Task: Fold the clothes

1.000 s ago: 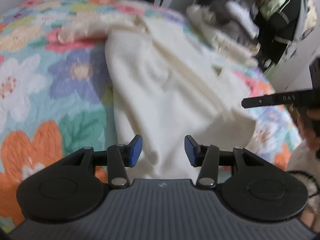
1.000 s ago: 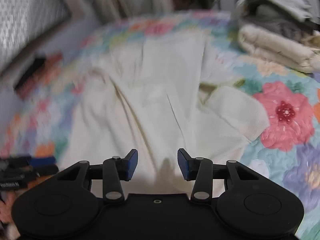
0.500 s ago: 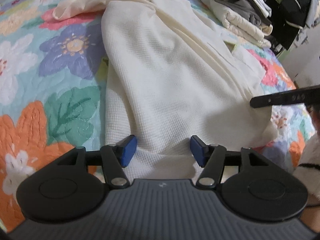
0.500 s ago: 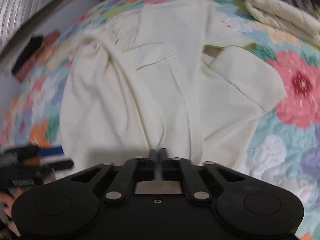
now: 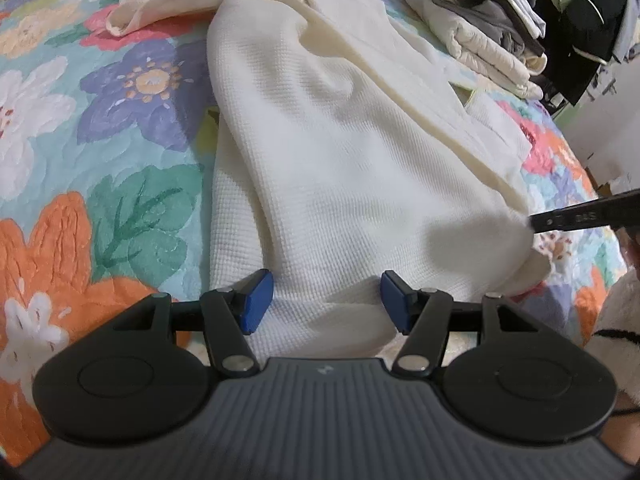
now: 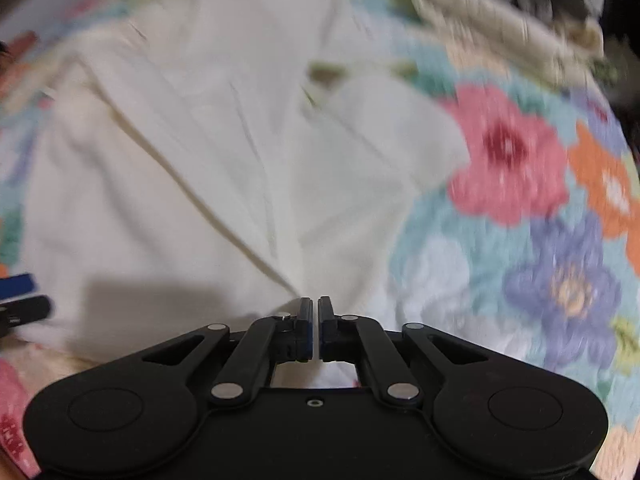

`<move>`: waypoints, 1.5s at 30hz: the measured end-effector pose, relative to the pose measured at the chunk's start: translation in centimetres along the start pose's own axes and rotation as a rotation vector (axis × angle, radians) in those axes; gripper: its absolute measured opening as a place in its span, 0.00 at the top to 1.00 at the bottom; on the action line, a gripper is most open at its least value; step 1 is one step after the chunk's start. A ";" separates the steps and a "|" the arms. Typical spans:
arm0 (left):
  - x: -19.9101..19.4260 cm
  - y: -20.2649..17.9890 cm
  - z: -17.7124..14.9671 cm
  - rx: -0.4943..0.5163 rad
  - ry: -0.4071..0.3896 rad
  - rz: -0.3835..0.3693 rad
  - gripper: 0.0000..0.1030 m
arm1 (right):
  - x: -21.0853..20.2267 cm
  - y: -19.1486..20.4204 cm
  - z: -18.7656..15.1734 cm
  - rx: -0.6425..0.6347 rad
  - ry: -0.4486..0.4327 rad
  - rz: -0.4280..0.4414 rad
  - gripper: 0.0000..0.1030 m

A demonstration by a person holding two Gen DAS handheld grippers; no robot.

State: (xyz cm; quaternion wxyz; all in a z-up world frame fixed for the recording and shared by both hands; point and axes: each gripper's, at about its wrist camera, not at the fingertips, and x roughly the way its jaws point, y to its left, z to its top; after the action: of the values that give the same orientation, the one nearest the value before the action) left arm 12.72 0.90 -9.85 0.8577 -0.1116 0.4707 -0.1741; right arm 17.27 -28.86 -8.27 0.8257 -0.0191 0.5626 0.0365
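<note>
A home bedroom: a bed under a floral quilt point(image 5: 120, 128) fills the view ahead of the hand-held gripper, a stack of folded laundry point(image 5: 480, 32) lies at its far right edge, and dark garments point(image 5: 592, 12) hang beyond that.

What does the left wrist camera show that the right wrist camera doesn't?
Only left wrist: the left gripper open astride the hem of the cream waffle garment, and a fuzzy white sleeve. Only right wrist: the right gripper with a cloth fold between its jaws, which are opening. Both: that garment, the floral quilt, the folded clothes pile.
</note>
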 end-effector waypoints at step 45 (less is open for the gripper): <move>7.2 24.1 17.4 -0.929 -0.332 -0.291 0.12 | 5.6 31.1 22.2 -1.220 -0.447 0.099 0.27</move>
State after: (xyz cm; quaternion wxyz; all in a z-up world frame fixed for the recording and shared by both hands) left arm 35.63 20.49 -14.68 0.7476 -0.5716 0.3353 -0.0442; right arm 37.41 3.92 -5.09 0.7612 -0.4503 0.2558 0.3904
